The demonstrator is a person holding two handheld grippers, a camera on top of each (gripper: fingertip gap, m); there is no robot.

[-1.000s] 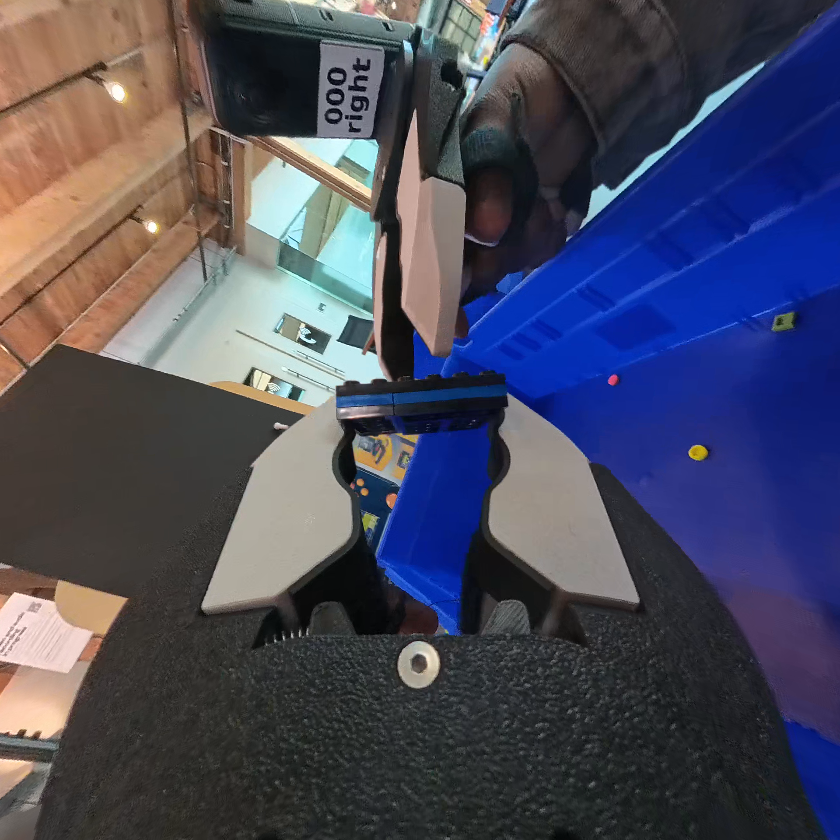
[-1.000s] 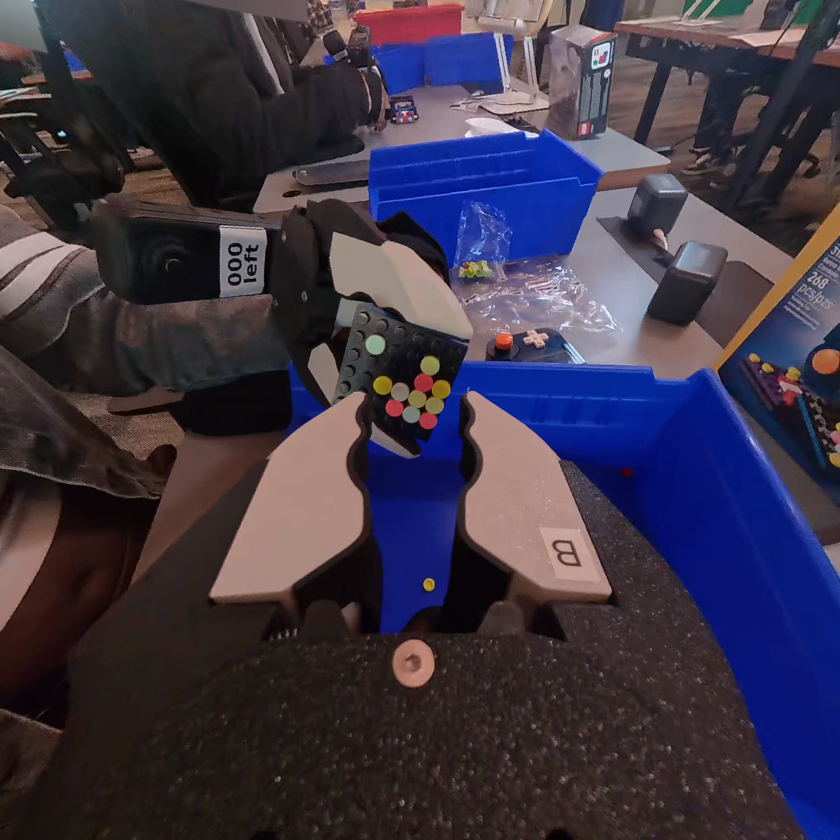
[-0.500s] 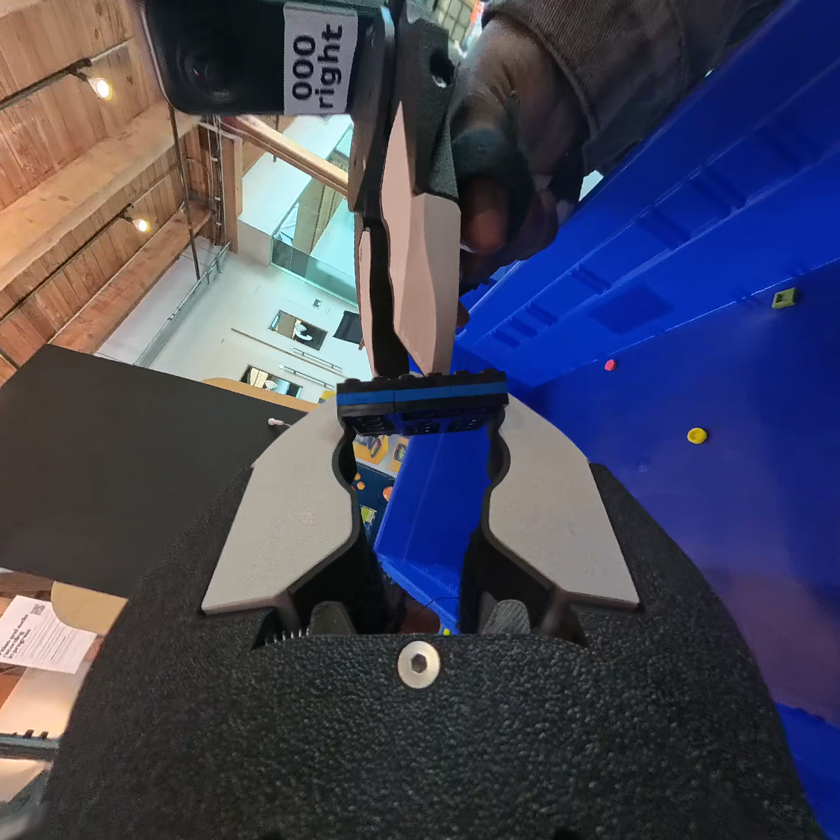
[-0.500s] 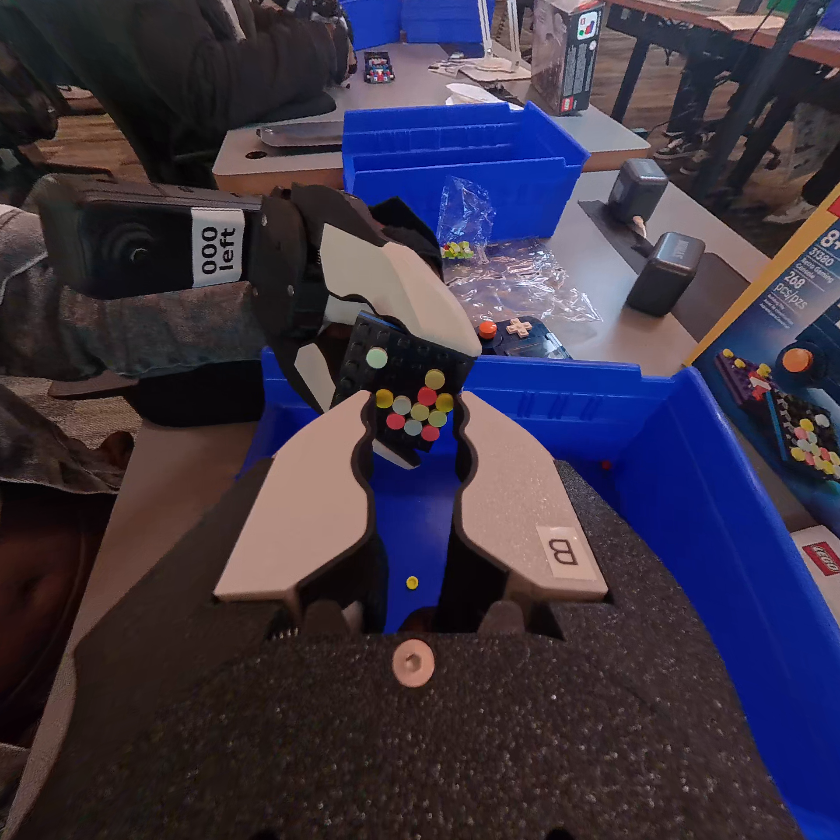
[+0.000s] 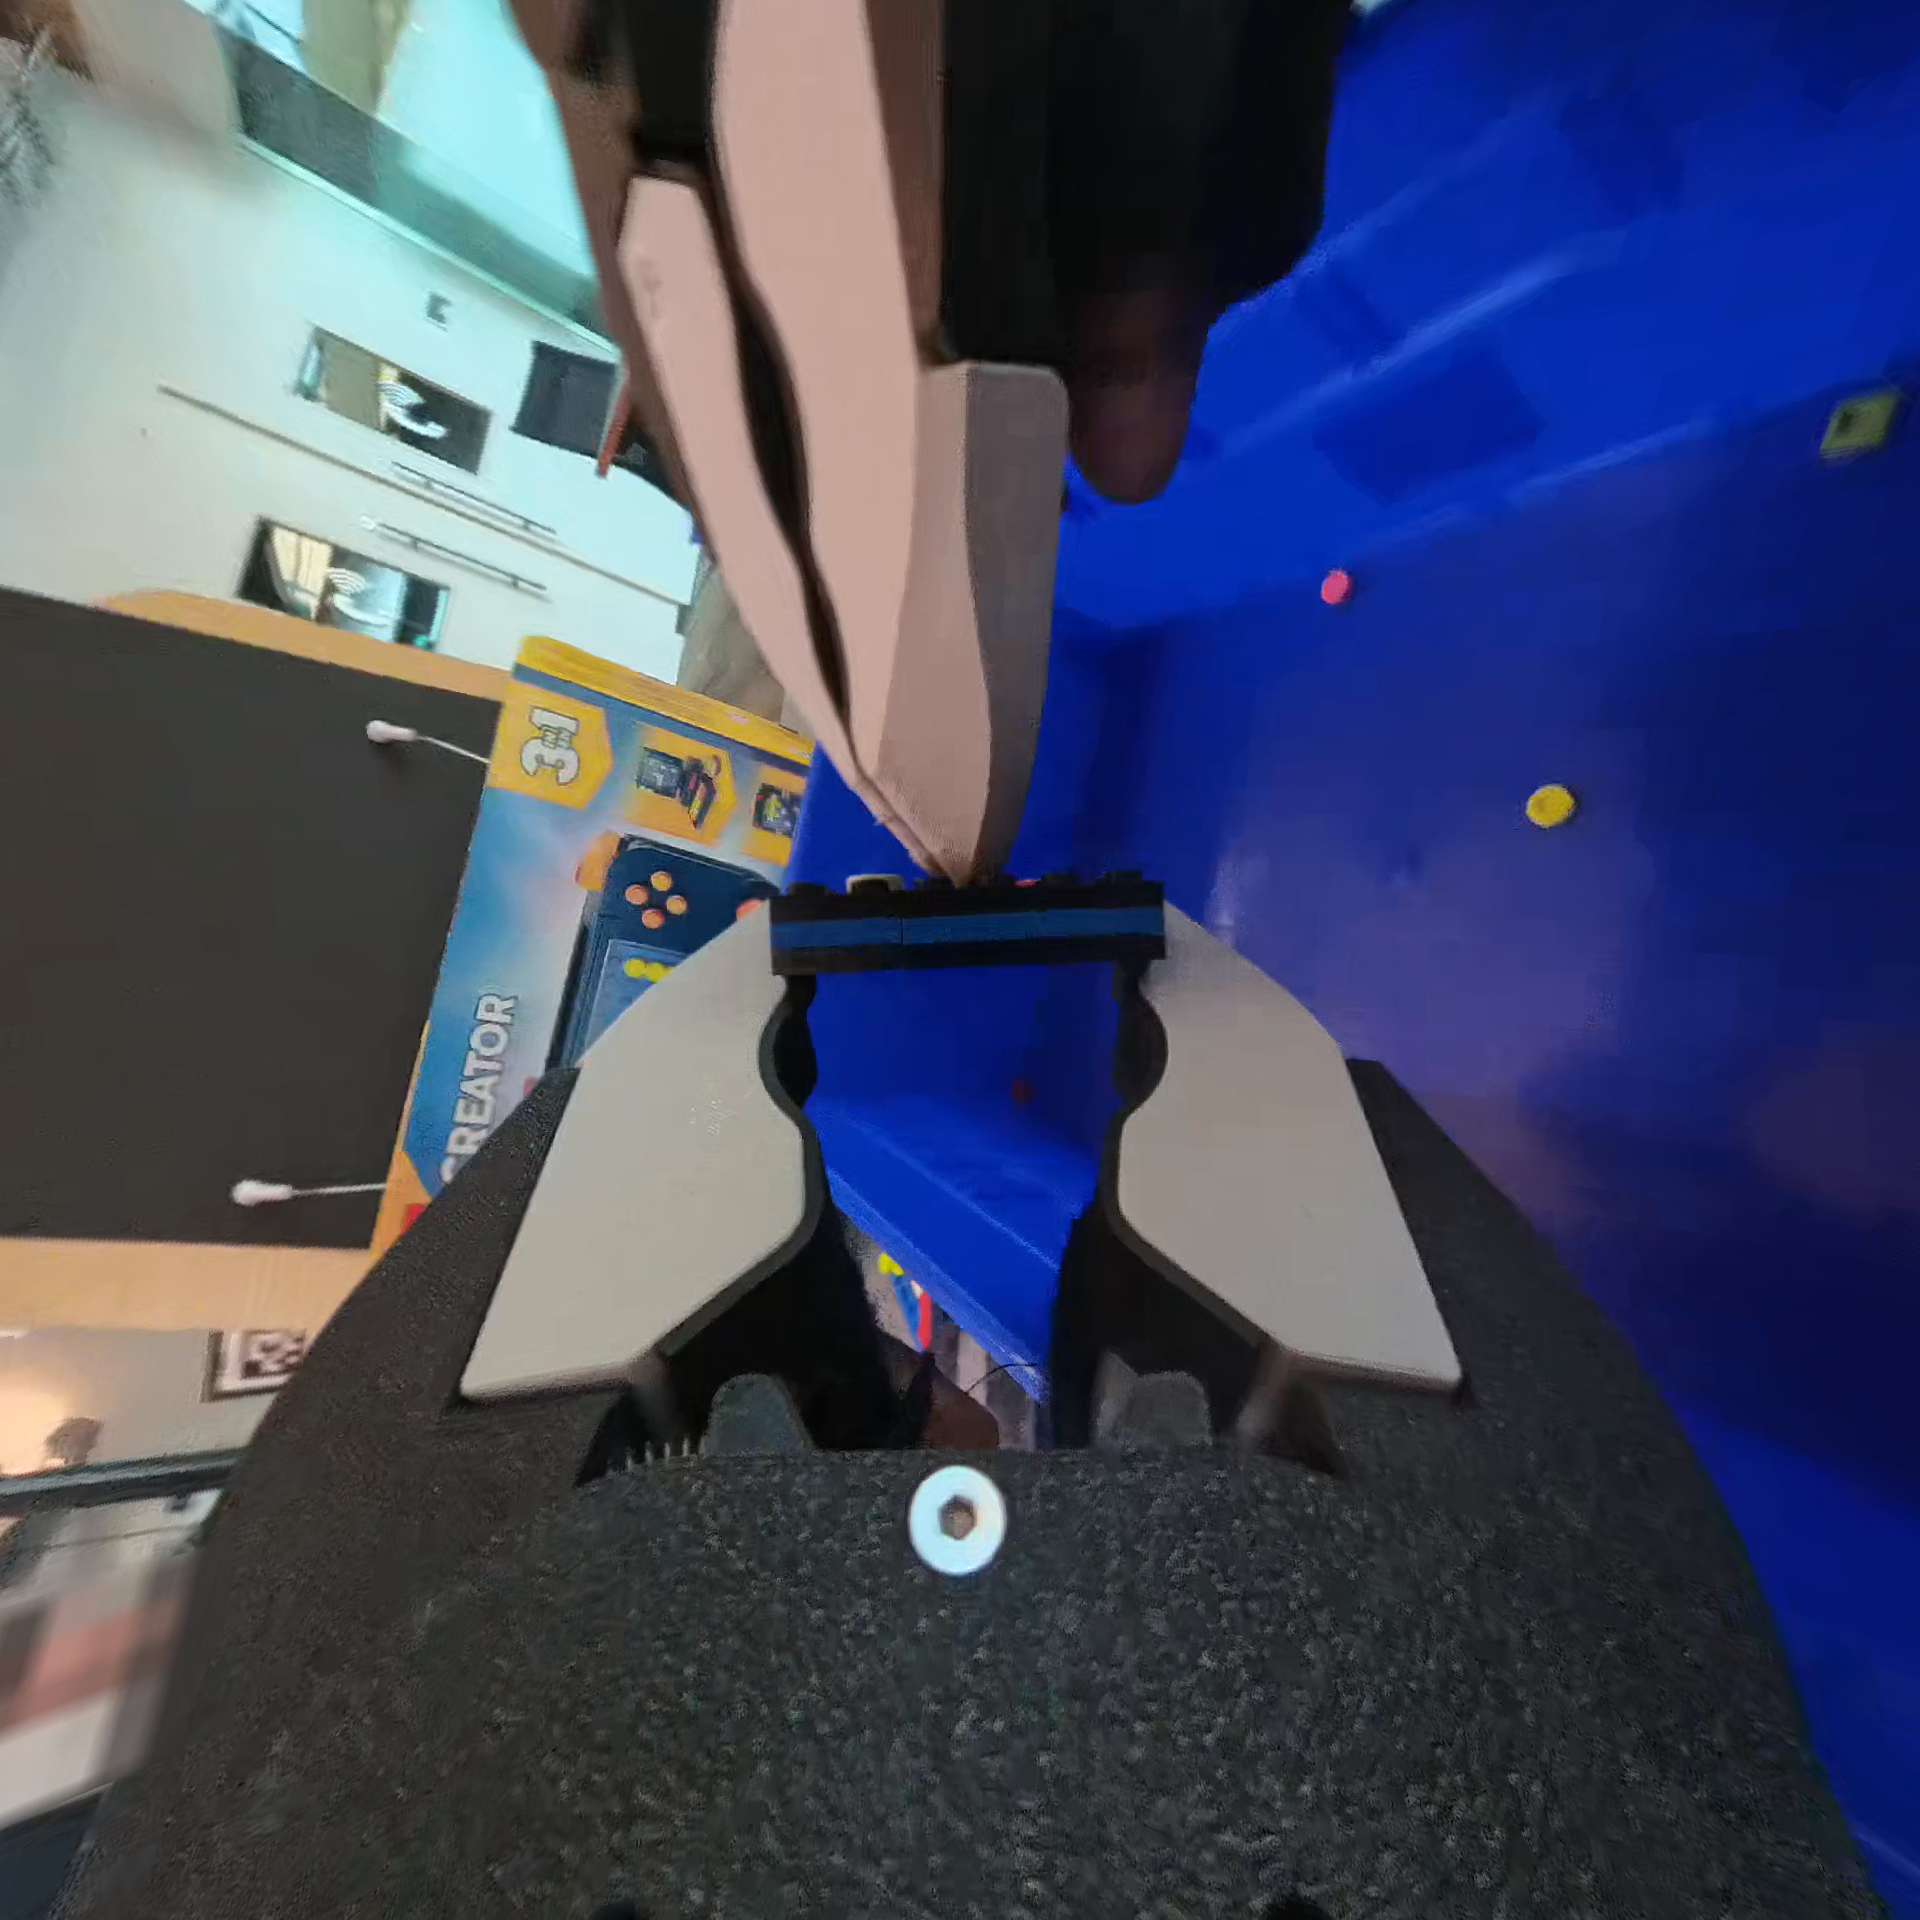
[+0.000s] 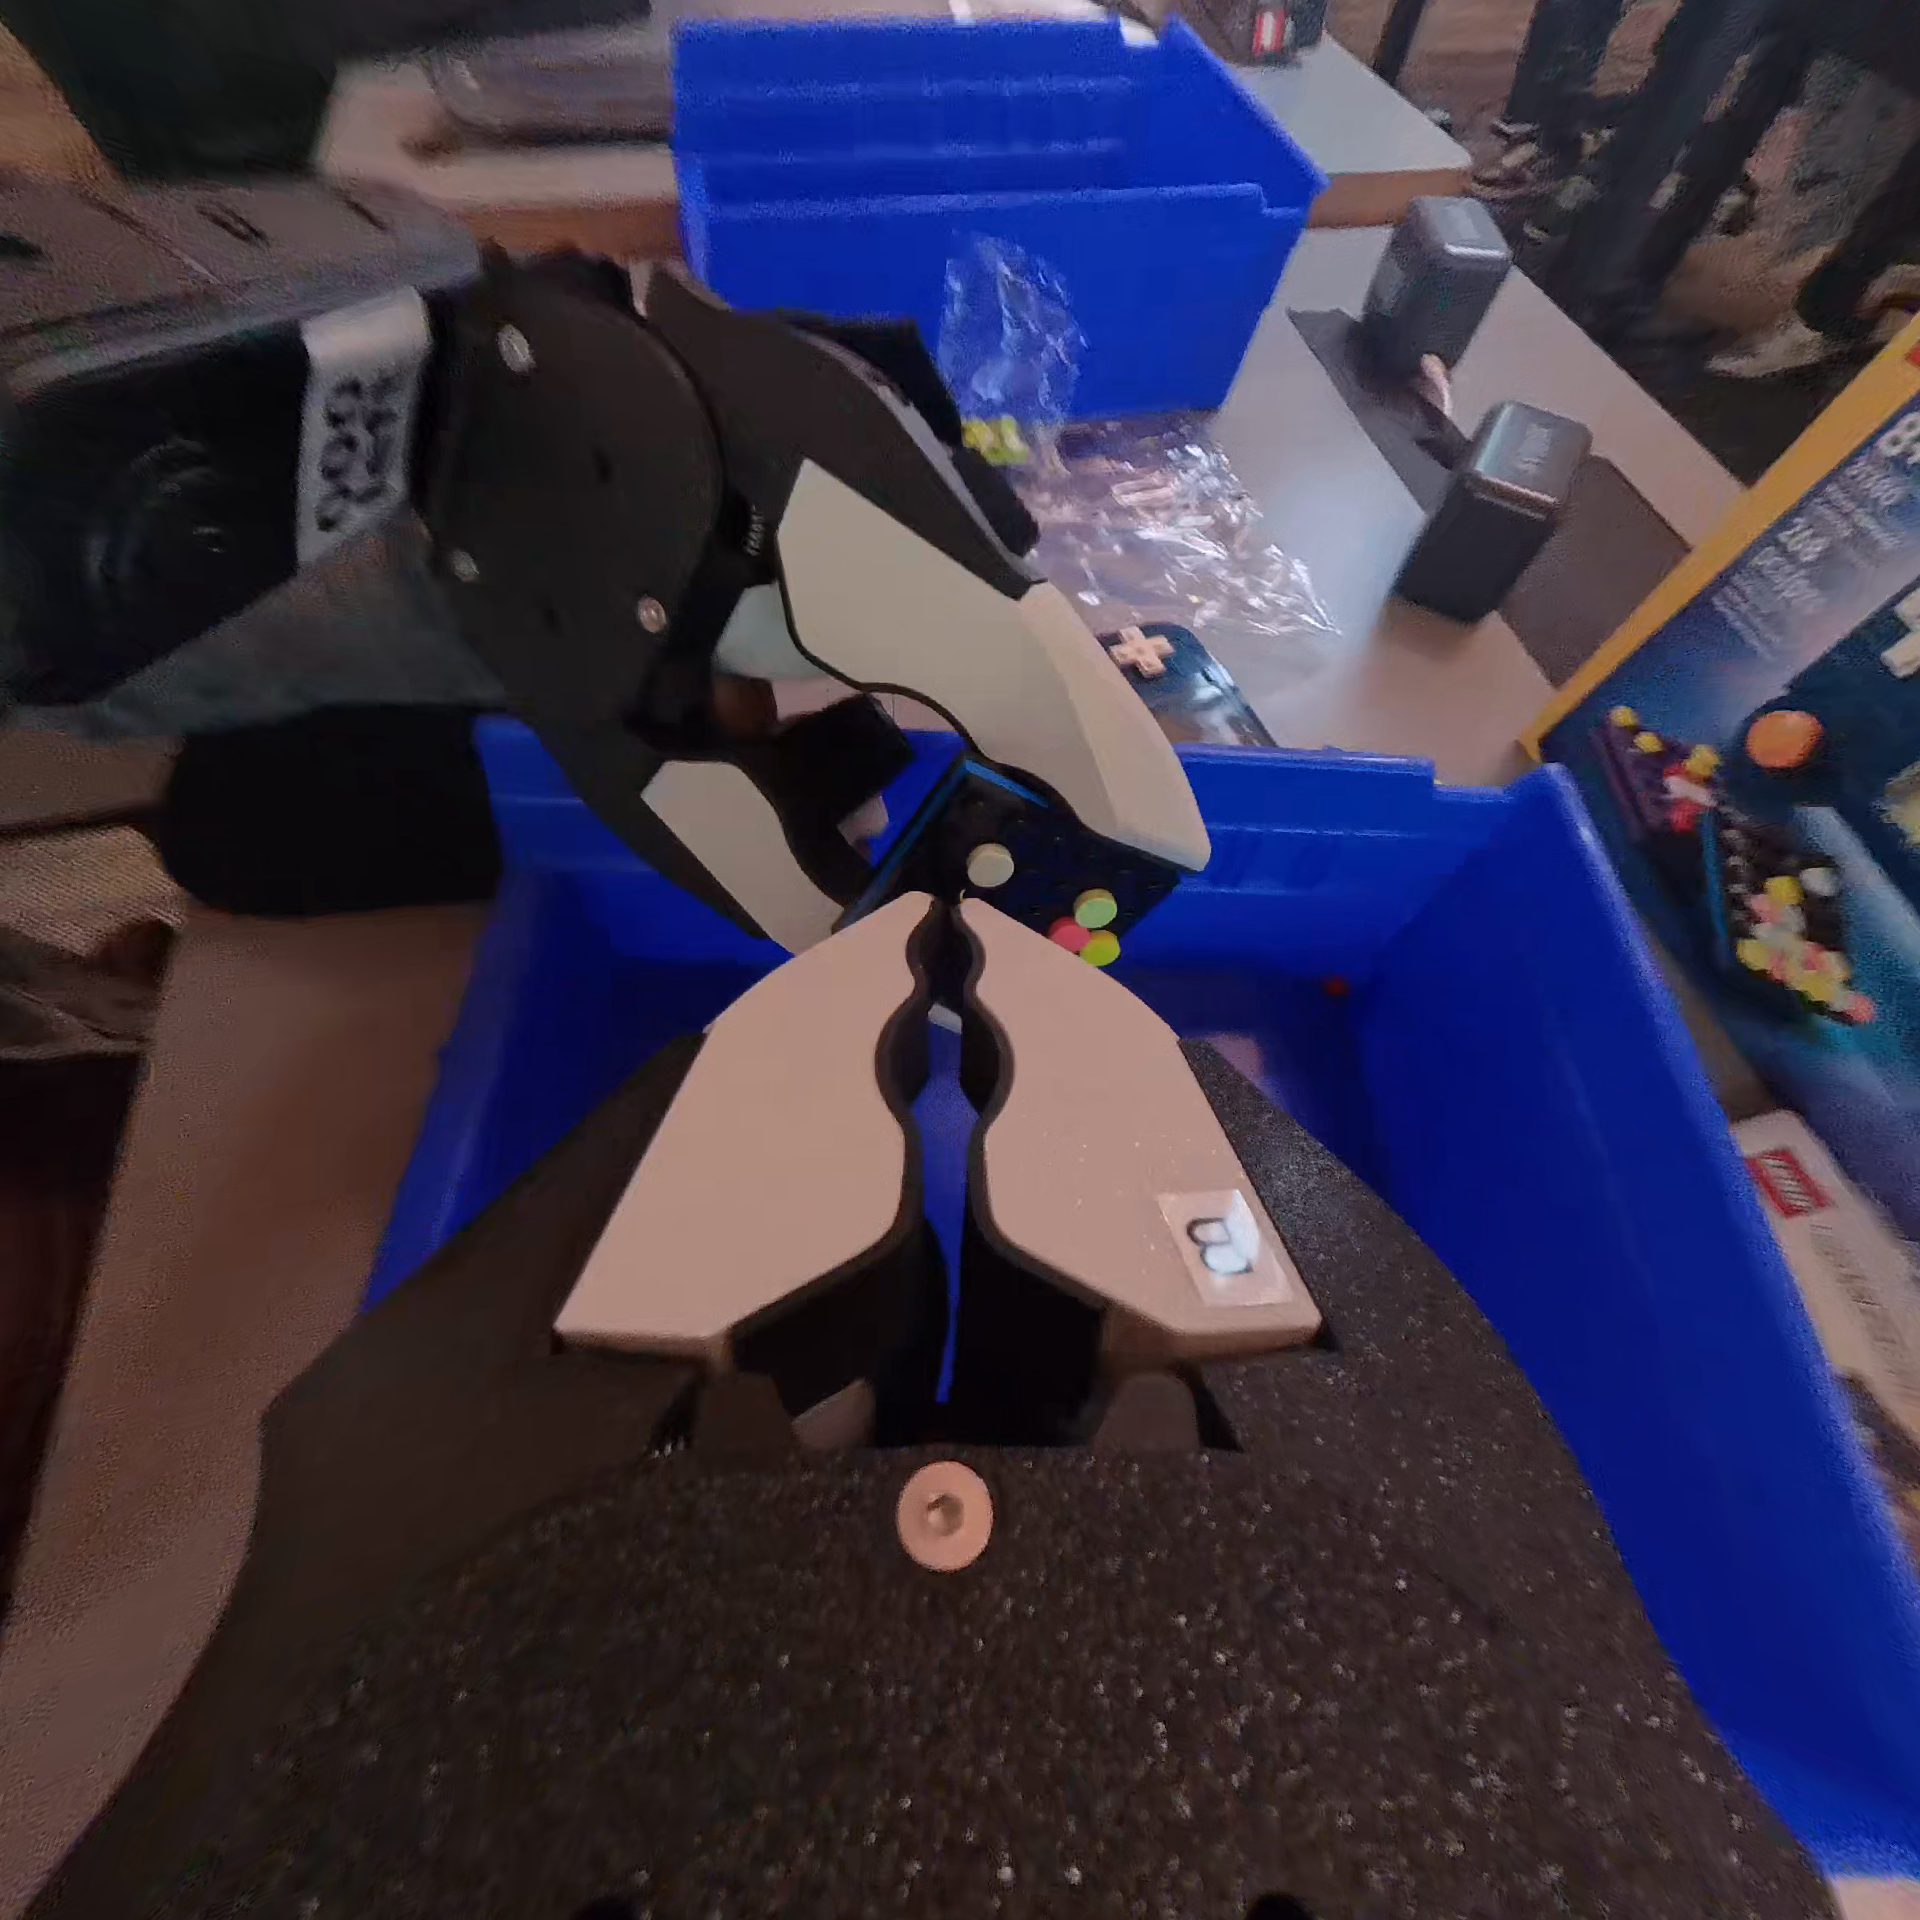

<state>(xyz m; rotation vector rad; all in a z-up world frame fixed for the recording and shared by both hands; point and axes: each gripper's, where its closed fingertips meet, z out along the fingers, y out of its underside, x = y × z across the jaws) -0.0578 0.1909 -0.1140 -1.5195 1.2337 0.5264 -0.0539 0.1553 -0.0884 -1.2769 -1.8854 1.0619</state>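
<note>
My left gripper (image 5: 966, 940) is shut on a black and blue brick plate (image 5: 966, 925), held edge-on between its fingertips above a blue bin (image 5: 1558, 1039). In the right wrist view the plate (image 6: 1049, 847) carries several coloured round studs (image 6: 1091, 912) and a white stud (image 6: 989, 864). My right gripper (image 6: 945, 912) is shut, its tips pressed against the plate's studded face beside the white stud. In the left wrist view the right gripper (image 5: 951, 868) comes down from above onto the plate's top. Whether it pinches a stud is hidden.
Loose pink (image 5: 1335, 587), yellow (image 5: 1550, 805) and green (image 5: 1860, 421) pieces lie in the bin. A toy box (image 6: 1766, 779) stands to the right. A second blue bin (image 6: 987, 177), plastic bags (image 6: 1164, 530) and two dark blocks (image 6: 1496, 509) sit behind on the table.
My right gripper has gone from open to shut and moved forward until its tips touch the plate. The left gripper still holds the plate and has turned somewhat.
</note>
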